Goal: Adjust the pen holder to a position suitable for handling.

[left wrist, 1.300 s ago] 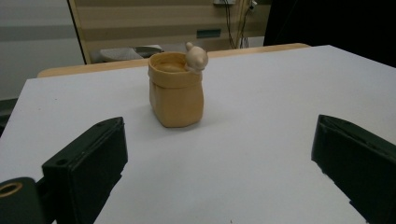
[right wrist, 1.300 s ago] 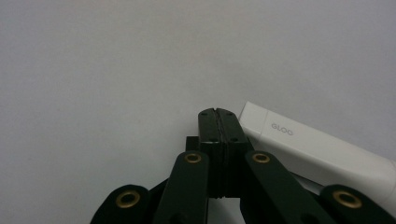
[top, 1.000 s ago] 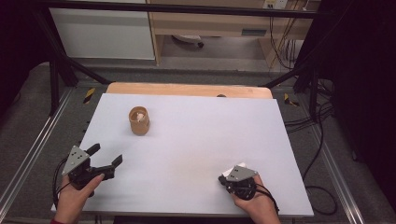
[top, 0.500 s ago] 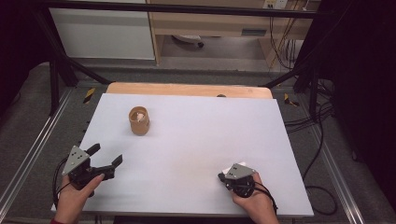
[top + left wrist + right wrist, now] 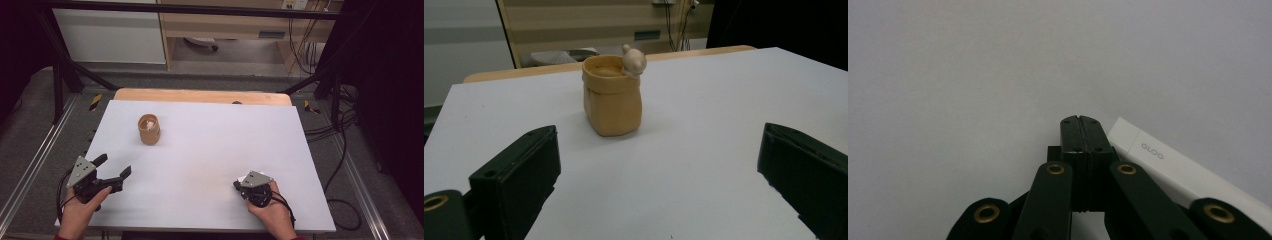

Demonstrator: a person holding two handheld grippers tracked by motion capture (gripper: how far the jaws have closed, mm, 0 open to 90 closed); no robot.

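Observation:
A tan sack-shaped pot (image 5: 149, 129) stands on the white table (image 5: 210, 145) at the back left. A small pale figure (image 5: 634, 60) perches on the rim of the pot (image 5: 613, 97). My left gripper (image 5: 113, 166) rests near the front left edge, open and empty, and its jaws (image 5: 659, 165) are spread wide and aimed at the pot. My right gripper (image 5: 237, 185) sits low at the front right, its jaws (image 5: 1079, 122) pressed together with nothing between them. A white stick marked GLOO (image 5: 1158, 155) lies on the table just beside those jaws, and its tip (image 5: 243, 177) peeks out by the gripper.
A wooden board (image 5: 200, 95) edges the table's far side. Black frame bars (image 5: 65, 70) and metal rails (image 5: 30, 165) flank the table. Cables (image 5: 340, 130) run on the floor at the right.
My right gripper has turned slightly over the white stick and stays low on the table. The left gripper and the pot have not moved.

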